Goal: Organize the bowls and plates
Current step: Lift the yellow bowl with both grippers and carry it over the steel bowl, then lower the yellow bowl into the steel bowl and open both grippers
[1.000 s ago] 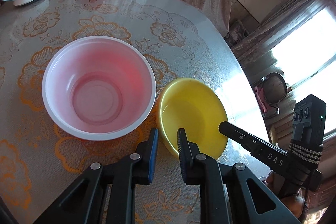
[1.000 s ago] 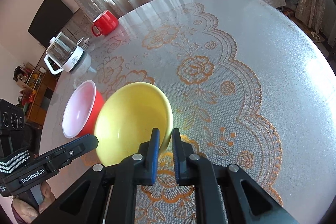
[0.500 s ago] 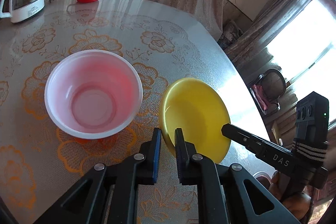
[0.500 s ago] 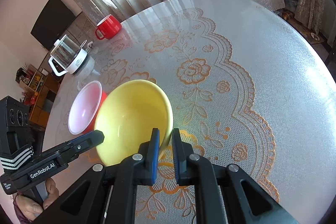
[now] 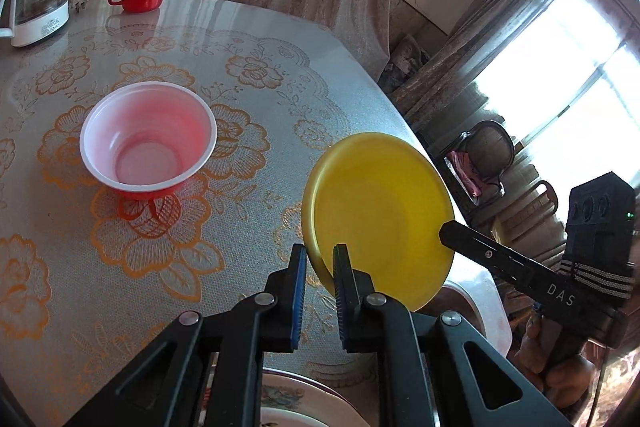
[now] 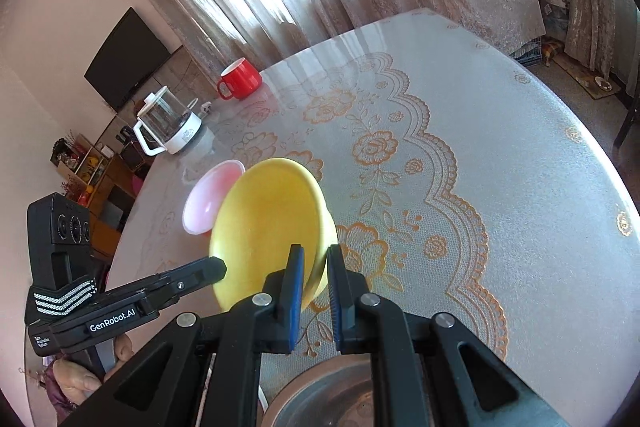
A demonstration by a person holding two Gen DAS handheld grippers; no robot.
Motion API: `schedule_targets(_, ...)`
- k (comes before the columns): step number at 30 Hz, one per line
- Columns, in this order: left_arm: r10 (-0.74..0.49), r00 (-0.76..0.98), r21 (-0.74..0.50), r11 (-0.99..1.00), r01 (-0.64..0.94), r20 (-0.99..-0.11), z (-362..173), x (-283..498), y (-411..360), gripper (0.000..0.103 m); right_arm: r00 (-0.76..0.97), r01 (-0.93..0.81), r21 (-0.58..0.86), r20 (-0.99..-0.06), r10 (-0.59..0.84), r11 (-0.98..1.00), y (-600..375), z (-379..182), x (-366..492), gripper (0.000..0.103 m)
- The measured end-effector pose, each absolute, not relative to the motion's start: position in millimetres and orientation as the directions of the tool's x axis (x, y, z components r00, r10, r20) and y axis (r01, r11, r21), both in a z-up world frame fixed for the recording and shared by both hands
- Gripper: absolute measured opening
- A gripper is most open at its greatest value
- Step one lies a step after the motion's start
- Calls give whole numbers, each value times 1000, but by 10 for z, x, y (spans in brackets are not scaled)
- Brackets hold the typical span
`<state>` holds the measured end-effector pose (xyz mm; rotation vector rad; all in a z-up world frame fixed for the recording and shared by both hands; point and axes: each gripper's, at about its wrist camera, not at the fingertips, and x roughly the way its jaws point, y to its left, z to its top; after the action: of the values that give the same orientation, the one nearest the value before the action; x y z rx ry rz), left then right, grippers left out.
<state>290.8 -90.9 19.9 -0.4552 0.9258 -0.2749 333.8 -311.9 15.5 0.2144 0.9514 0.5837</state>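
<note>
Two grippers pinch the yellow bowl (image 5: 376,215) by opposite rim edges, the left gripper (image 5: 320,267) and right gripper (image 6: 314,267) holding it tilted above the table (image 6: 500,131); the red bowl (image 5: 148,143) sits at ten o'clock.

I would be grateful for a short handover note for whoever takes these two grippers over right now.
Left gripper: shut on the near rim of the yellow bowl.
Right gripper: shut on the same bowl's opposite rim. The bowl is tilted, clear of the table.
Red bowl: upright on the table, empty, untouched.
Done: yellow bowl picked up with both grippers.
Left: set it down, probably nested with the red bowl.
</note>
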Motion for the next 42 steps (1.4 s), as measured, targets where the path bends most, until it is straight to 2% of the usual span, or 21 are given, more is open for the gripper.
schedule_targets(9, -478, 565, -491, 860, 142, -673, 381, 2469, -1234, 13, 478, -365, 415, -685, 550, 833, -3469, 230, 2894, 11)
schedule_targets(20, -538, 475, -466, 842, 270, -696, 276, 2077, -1789, 13, 478, -314, 403, -715, 510, 860, -3972, 8, 2383, 11)
schedule_targets(31, -506, 406, -430, 862, 267, -761, -63, 2009, -1991, 14, 436, -277, 365, -777, 454, 889, -4089, -278, 2263, 13)
schedule_targets(38, -508, 402, -434, 861, 266, -762, -69, 1980, -2010, 15, 435, -276, 344, -788, 436, 897, -4115, -296, 2223, 14)
schedule_targets(42, -498, 413, -418, 867, 273, -763, -61, 1972, -2032, 15, 440, -281, 326, -792, 424, 902, -4072, -283, 2229, 19)
